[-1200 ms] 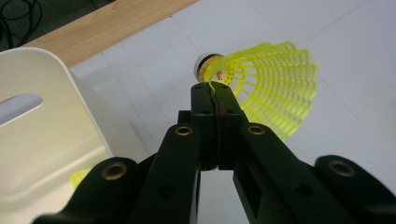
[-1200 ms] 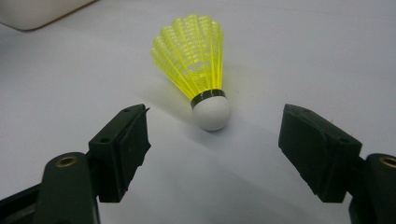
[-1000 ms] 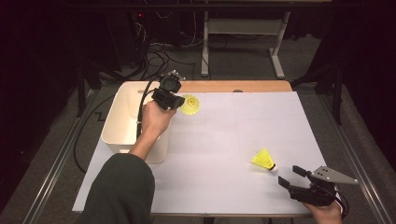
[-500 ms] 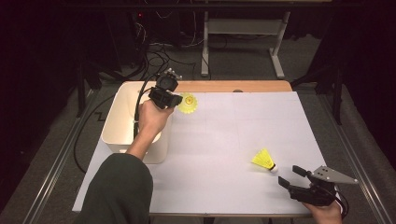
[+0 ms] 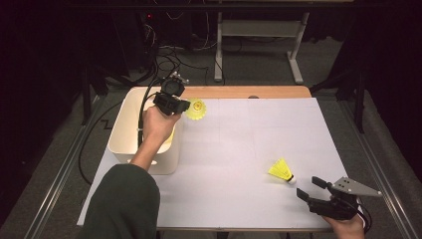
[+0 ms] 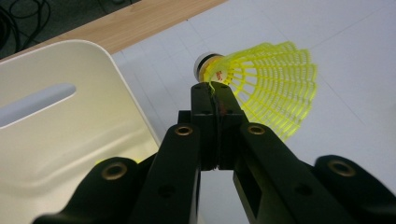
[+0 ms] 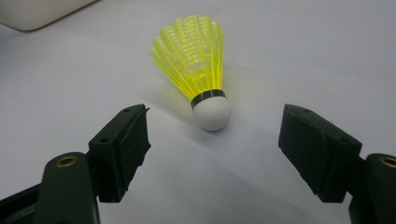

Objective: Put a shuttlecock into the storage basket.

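My left gripper [image 5: 180,104] is shut on a yellow shuttlecock [image 5: 197,108], held above the table just right of the white bin [image 5: 118,137]. In the left gripper view the jaws pinch the skirt's edge by the white cork, and the shuttlecock [image 6: 266,88] fans out to the right of my left gripper [image 6: 215,93]. A second yellow shuttlecock [image 5: 281,171] lies on the white tabletop at the front right, cork toward my right gripper [image 5: 307,188]. In the right gripper view that shuttlecock [image 7: 198,70] lies just ahead of my open right gripper [image 7: 214,135], untouched.
The bin [image 6: 51,121] has a slot handle in its wall, and a bit of yellow shows on its floor. A wooden strip [image 5: 249,92] runs along the table's far edge. Cables and a metal stand sit on the dark floor beyond.
My left gripper has shifted slightly left toward the bin, carrying its shuttlecock. The right gripper and the shuttlecock on the table have stayed put.
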A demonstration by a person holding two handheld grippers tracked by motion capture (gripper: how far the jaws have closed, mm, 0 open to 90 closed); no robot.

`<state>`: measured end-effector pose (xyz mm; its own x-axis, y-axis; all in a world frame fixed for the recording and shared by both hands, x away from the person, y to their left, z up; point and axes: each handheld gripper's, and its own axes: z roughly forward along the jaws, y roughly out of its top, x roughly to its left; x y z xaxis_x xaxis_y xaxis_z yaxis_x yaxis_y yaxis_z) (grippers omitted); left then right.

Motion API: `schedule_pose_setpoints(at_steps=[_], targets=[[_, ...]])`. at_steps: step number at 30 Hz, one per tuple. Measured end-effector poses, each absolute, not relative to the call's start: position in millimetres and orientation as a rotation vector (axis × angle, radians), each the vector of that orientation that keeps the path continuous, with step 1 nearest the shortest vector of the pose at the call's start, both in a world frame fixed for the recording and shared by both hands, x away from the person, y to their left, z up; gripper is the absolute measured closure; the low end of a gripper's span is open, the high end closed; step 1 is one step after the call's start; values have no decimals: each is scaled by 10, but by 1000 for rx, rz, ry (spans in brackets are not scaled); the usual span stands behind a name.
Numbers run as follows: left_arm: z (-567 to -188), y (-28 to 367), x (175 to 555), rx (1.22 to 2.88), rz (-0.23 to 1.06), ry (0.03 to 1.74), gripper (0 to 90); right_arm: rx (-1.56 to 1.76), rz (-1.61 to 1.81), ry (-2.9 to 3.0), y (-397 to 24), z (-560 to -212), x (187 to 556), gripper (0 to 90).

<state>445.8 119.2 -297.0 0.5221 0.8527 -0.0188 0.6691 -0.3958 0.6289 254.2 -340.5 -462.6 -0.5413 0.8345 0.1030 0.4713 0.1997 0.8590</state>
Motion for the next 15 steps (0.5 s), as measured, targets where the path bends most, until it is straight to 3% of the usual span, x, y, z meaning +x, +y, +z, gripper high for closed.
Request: schedule_pose_setpoints(at_steps=[15], targets=[[-2924, 1330, 4420, 2156, 422, 1247, 896, 1222, 1282, 2096, -3400, -4626, 2541, 248]])
